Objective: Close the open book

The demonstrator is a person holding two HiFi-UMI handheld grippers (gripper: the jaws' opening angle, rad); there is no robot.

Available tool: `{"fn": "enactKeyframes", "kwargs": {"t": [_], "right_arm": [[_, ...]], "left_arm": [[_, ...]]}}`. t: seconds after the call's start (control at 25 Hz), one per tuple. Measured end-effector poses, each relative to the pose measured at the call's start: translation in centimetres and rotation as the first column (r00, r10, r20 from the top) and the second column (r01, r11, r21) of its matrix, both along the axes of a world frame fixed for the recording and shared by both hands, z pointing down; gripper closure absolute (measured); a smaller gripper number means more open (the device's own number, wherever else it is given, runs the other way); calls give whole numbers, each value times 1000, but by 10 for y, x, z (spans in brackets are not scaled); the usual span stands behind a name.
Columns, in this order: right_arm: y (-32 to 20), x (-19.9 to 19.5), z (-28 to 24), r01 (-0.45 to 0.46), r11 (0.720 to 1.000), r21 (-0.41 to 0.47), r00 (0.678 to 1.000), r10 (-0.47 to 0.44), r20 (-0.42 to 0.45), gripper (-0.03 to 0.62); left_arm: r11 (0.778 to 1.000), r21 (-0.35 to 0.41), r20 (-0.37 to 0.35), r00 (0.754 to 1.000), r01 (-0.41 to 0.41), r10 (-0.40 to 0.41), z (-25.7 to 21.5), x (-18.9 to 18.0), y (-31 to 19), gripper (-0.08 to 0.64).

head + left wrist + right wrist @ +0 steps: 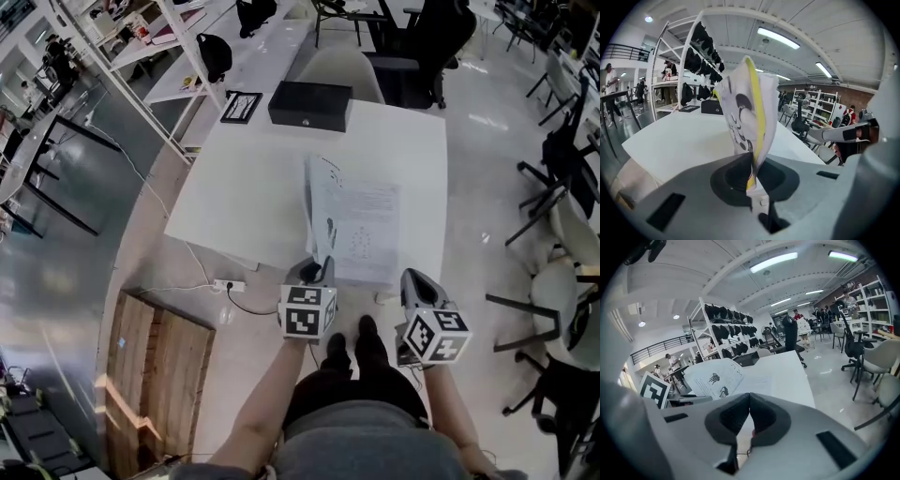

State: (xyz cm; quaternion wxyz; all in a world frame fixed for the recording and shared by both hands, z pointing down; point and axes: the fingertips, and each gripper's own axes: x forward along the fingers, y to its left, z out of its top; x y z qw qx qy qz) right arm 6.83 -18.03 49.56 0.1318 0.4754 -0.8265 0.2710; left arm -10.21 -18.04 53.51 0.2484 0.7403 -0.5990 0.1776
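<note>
An open book (361,234) lies near the front edge of the white table (234,197). Its left side is lifted and stands almost upright. My left gripper (323,269) is shut on the lower edge of that raised part. In the left gripper view the raised pages (747,108), with a yellow edge, rise straight up from between the pads of my left gripper (752,171). My right gripper (410,279) hovers at the table's front edge, just right of the book. In the right gripper view my right gripper (749,401) is shut with nothing in it, and the book (715,378) shows to its left.
A black box (310,103) and a flat black-framed item (241,107) sit at the table's far edge. A power strip (228,285) and a wooden pallet (155,366) lie on the floor at the left. Chairs (572,225) stand to the right.
</note>
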Motion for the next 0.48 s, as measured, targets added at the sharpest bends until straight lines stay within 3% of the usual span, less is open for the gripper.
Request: {"fn": "enactKeyframes", "kwargs": {"t": [0.48], "right_arm": [[15, 25, 4, -97, 995, -8, 995, 97, -6, 588]], "left_arm": [[985, -66, 106, 981, -158, 164, 22, 35, -2, 541]]}}
